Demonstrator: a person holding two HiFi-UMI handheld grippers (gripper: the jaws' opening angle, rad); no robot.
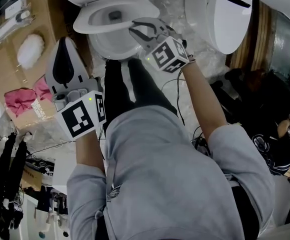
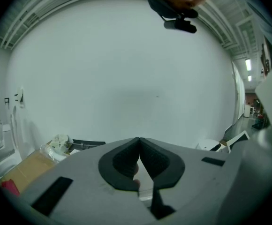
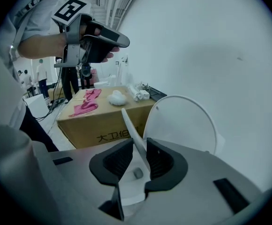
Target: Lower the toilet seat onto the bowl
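Toilet seat: the thin white plastic toilet seat stands raised on its edge over the bowl, not yet down; its rim runs between the right tongs.
Cardboard box: a brown cardboard box sits on the floor left of the toilet. It carries a crumpled pink cloth near and a white fluffy wad farther off.
Left tongs: the grey left tongs hang over the box's right edge, well apart from the toilet. In the left gripper view their black pads meet at the tips with nothing between them, and they face a bare white wall.
Toilet bowl: the white ceramic toilet bowl stands at far centre, just beyond the person's dark trouser legs.
Toilet lid: the round white toilet lid stands upright behind the seat.
Right tongs: the grey right tongs reach the bowl's right rim. In the right gripper view the pads stand apart with the seat's edge between them. It lies close against one pad, with a gap at the other.
Second toilet: another white toilet with a black strip stands far right, apart from the first.
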